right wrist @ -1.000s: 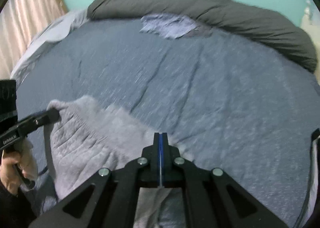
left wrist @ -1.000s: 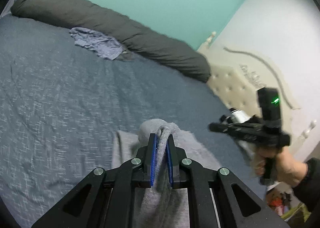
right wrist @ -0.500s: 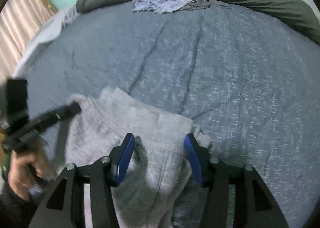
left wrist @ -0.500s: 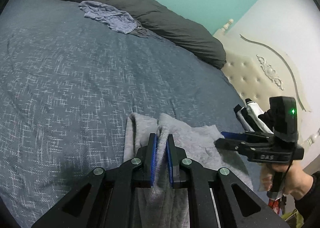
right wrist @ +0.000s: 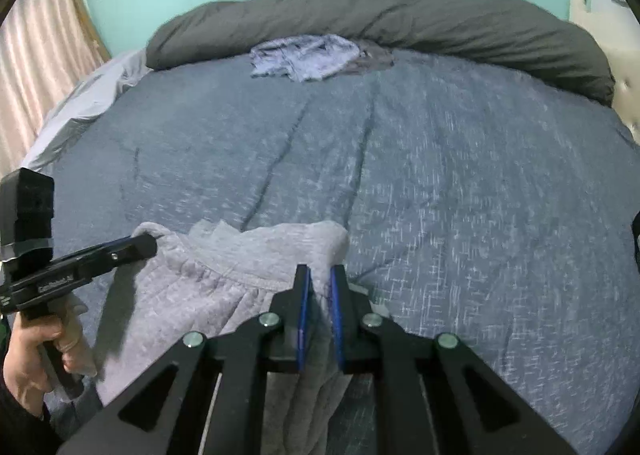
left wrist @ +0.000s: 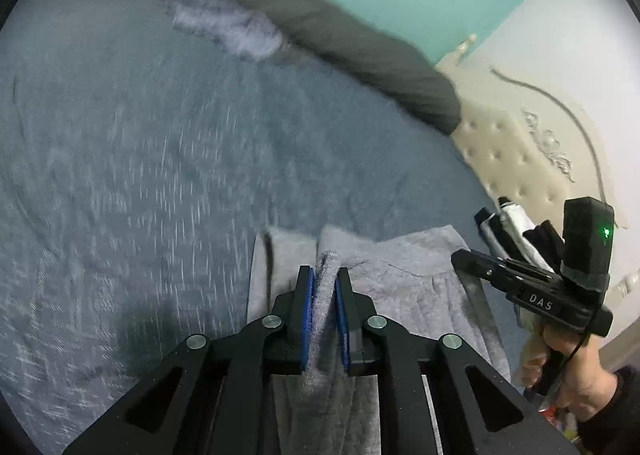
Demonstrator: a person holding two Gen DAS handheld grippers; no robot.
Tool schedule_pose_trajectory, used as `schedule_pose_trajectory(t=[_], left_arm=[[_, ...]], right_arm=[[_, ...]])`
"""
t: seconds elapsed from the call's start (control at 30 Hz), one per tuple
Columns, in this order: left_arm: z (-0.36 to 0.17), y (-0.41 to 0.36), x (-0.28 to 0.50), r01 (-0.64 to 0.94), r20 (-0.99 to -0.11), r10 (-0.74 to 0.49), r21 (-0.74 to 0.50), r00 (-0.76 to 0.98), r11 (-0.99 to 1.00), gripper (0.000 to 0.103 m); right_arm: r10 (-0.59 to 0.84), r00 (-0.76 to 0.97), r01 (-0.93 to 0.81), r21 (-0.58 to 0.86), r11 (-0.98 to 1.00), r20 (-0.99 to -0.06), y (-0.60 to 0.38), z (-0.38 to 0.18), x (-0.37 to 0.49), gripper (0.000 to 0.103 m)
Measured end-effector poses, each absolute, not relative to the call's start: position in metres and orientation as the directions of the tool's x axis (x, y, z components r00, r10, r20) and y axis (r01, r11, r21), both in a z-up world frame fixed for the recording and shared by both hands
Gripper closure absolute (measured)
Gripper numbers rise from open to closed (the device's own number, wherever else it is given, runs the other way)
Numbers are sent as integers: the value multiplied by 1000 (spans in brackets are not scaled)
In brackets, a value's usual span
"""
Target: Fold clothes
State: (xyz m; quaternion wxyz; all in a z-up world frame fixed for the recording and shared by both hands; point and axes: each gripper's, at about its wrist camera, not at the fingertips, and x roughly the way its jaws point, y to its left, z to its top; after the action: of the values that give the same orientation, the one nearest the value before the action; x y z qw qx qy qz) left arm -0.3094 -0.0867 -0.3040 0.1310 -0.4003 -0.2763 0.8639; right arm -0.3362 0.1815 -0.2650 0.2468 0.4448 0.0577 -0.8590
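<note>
Grey sweatpants lie waistband-first on the blue-grey bedspread, spread between my two grippers. In the left wrist view my left gripper has a fold of the waistband between its blue pads, and its jaws are opening slightly. It shows in the right wrist view as the left gripper at the waistband's left corner. My right gripper is closing its jaws on the waistband's right corner, with cloth pinched between the pads. From the left it appears as the right gripper, held in a hand.
A dark grey rolled duvet runs along the bed's far side, with a crumpled light blue garment in front of it. A cream tufted headboard stands at the right. Black and white clothes lie by the bed's right edge.
The right gripper went from shut to wide open over the waistband, then closed on its right corner. The left gripper sank toward the bed with the cloth still between its pads.
</note>
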Motion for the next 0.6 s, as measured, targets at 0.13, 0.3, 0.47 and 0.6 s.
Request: schedule_pose_trajectory(t=[0.13,0.3,0.47,0.6], left_arm=[[-304,-91,-309,9,-619,445,-590,-647,-807,63],[-299,-93,-307,-9,-579,485,-636,-655,-771,64],[-288,-96,-304,-43,-506,530,-695,-681,-718,64],[-292,-97,-309,-44,-495,558,-721,-665,-692,65]], right_arm=[[-340,-462,450,114,-886,-819,184,-290,-341,94],[-363,-460,469,125,-874,-810,190,-292,-328,94],[-386,-455,517,115,-848,-802,191,-286,-313,94],[-413,-448,533,134,-835,-793,189,-285,-310,94]])
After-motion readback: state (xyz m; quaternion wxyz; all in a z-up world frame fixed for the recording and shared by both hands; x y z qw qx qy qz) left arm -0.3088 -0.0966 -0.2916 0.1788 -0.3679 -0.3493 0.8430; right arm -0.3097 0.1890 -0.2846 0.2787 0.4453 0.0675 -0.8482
